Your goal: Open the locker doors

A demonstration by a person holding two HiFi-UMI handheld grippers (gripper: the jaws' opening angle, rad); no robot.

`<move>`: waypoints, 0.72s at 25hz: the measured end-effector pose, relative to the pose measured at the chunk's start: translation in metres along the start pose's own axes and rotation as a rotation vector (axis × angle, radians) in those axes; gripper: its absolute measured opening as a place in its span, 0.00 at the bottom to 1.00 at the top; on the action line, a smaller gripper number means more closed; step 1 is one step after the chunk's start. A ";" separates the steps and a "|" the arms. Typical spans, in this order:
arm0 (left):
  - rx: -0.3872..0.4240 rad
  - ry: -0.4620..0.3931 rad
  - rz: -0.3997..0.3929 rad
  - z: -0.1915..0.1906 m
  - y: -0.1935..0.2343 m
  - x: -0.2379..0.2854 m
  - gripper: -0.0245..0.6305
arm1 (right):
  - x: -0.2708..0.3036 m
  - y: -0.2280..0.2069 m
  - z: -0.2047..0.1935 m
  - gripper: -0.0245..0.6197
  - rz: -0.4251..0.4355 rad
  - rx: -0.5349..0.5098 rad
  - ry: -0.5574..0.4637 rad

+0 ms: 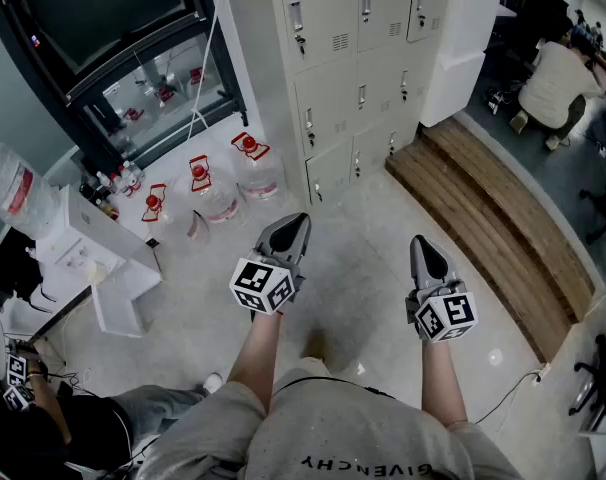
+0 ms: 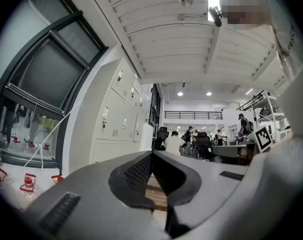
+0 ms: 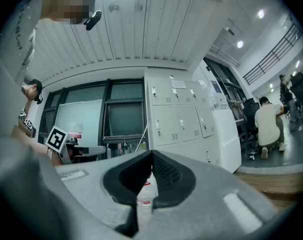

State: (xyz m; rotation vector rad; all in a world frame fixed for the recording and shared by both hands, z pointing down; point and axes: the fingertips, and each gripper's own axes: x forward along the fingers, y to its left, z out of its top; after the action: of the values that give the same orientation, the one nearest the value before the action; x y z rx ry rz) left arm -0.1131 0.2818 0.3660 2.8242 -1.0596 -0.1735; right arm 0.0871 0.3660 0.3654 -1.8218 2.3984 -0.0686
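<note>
The lockers (image 1: pixel 358 63) stand against the wall at the far side of the floor (image 1: pixel 368 268). They are a pale grey bank three columns wide. Every one of the locker doors (image 1: pixel 331 103) that shows is shut flat, each with a small handle near its left edge.

In front of the lockers and well apart from them, two bare forearms reach out over the floor. The left hand-held gripper (image 1: pixel 302 217) points toward the lockers' lower left corner. It is clenched, its jaws meeting tip to tip and grasping nothing. The right hand-held gripper (image 1: pixel 420 240) is level with it, further toward the lockers' right side. It is clenched too, jaws pressed together and empty. Each carries its marker cube at the rear, nearest the person.

Just left of the lockers' base, three clear water jugs (image 1: pixel 215 193) with red caps sit on the floor. Further left of the lockers is a dark-framed window (image 1: pixel 113 38). A white cabinet (image 1: pixel 465 43) stands against the lockers' right end. From below it a wooden step (image 1: pixel 493 218) runs out along the floor. Beyond the cabinet, to the right of the lockers, a person (image 1: pixel 558 83) in a pale shirt crouches with their back turned.
</note>
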 end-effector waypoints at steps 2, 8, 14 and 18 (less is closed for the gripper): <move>0.001 0.001 0.002 0.001 0.028 0.015 0.04 | 0.031 -0.001 -0.006 0.03 0.002 -0.002 0.004; 0.010 0.017 -0.012 0.003 0.100 0.053 0.04 | 0.112 0.001 -0.024 0.03 -0.006 -0.003 0.025; -0.006 0.028 -0.028 -0.005 0.152 0.076 0.04 | 0.165 0.005 -0.045 0.03 -0.021 -0.002 0.048; -0.012 0.033 -0.028 -0.006 0.173 0.086 0.04 | 0.190 0.008 -0.053 0.03 -0.013 -0.001 0.058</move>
State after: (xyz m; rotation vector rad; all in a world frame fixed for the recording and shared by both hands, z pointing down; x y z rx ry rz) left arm -0.1599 0.0966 0.3926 2.8224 -1.0093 -0.1344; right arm 0.0225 0.1836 0.4025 -1.8608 2.4260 -0.1235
